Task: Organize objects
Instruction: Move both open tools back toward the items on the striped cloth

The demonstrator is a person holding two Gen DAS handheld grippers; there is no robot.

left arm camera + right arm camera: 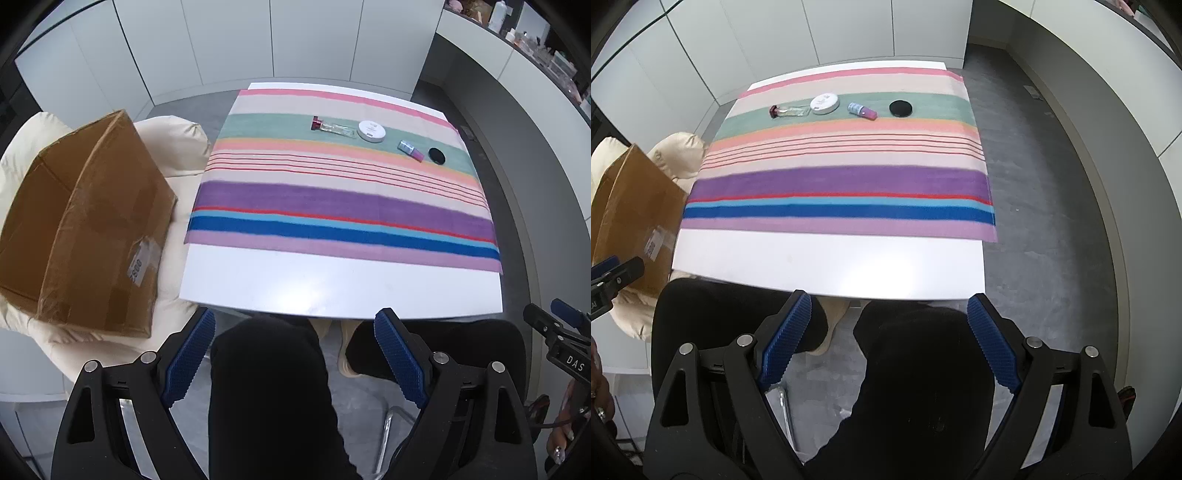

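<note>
1. Left wrist view: the left gripper hangs above the person's black-trousered legs, short of the near edge of the white table. Its blue ribbed pads stand wide apart with nothing between them.
2. A striped cloth covers the far part of the table, leaving a bare white strip at the near edge.
3. Four small items lie in a row on the cloth's green band: a clear glass bottle with a red cap lying on its side, a round white tin just beside it, a small blue-and-pink bottle lying flat, and a black round disc near that.
4. An open cardboard box sits tilted on a cream cushion left of the table.
5. The right gripper's black fingertip shows at the right edge.
6. Right wrist view: the right gripper also hovers over the legs before the table, pads spread wide and empty.
7. On the cloth, the same row runs left to right along the green band: red-capped bottle, white tin, blue-and-pink bottle, black disc, set apart from the others.
8. The cardboard box and cushion lie at left, and the left gripper's tip shows at the left edge.
</note>
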